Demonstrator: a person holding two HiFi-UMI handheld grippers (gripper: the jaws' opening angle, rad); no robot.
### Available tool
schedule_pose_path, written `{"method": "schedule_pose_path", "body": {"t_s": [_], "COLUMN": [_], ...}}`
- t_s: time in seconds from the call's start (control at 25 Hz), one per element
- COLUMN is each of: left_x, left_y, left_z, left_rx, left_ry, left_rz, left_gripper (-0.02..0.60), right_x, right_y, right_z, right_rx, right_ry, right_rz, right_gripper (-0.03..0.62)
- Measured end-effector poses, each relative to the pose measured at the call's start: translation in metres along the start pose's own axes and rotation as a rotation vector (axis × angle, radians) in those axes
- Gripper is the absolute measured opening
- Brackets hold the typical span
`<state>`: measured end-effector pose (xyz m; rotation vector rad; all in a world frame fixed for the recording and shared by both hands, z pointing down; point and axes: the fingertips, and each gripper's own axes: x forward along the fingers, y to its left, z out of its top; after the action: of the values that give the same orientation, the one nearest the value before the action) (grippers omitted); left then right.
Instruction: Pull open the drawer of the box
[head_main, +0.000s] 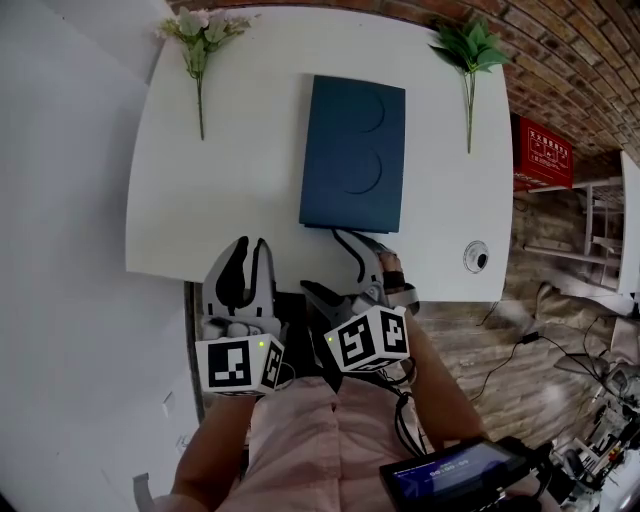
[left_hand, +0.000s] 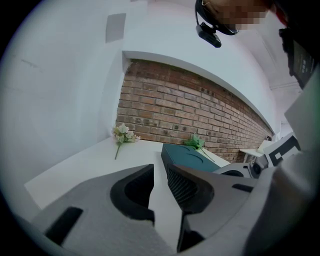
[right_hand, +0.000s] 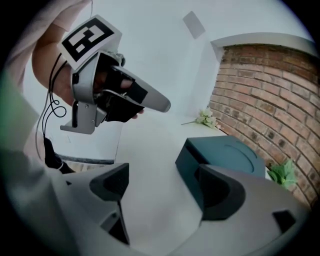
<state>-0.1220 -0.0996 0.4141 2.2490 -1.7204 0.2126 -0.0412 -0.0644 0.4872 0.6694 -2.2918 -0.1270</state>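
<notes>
A dark blue flat box (head_main: 352, 150) lies mid-table, two round dents in its lid; no drawer sticks out of its near face. My right gripper (head_main: 362, 247) is at the table's near edge, just in front of that face, open wide with nothing between the jaws. In the right gripper view the box (right_hand: 225, 155) stands beside the right jaw, and only bare table lies in the gap of the right gripper (right_hand: 161, 175). My left gripper (head_main: 250, 245) hovers left of it over the table edge, its jaws a narrow gap apart and empty. The left gripper view looks past that gripper (left_hand: 160, 167) to the box (left_hand: 187, 157).
A white-flowered stem (head_main: 200, 40) lies at the far left of the table (head_main: 180, 200), a green leafy sprig (head_main: 468, 50) at the far right. A small round object (head_main: 476, 256) sits near the right front corner. A red crate (head_main: 543, 152), cables and wooden flooring are to the right.
</notes>
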Motion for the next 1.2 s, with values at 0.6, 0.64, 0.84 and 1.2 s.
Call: {"method": "schedule_pose_path", "body": {"t_s": [0.6, 0.64, 0.84, 1.2], "left_x": [0.001, 0.001, 0.001, -0.002], "left_y": [0.006, 0.006, 0.002, -0.001], "left_z": [-0.003, -0.004, -0.003, 0.000], "left_rx": [-0.005, -0.006, -0.007, -0.004], "left_ry": [0.010, 0.011, 0.009, 0.003], "left_rz": [0.002, 0.002, -0.007, -0.011], "left_gripper": [0.089, 0.089, 0.089, 0.089], "right_x": [0.005, 0.006, 0.005, 0.001], "right_y": [-0.006, -0.006, -0.007, -0.008], "right_z": [-0.018, -0.018, -0.017, -0.015], "right_rx": [-0.019, -0.023, -0.033, -0.005], "right_ry": [0.150, 0.161, 0.205, 0.211], "right_rz": [-0.041, -0.025, 0.066, 0.100], "right_gripper": [0.430, 0.433, 0.398, 0.383]}}
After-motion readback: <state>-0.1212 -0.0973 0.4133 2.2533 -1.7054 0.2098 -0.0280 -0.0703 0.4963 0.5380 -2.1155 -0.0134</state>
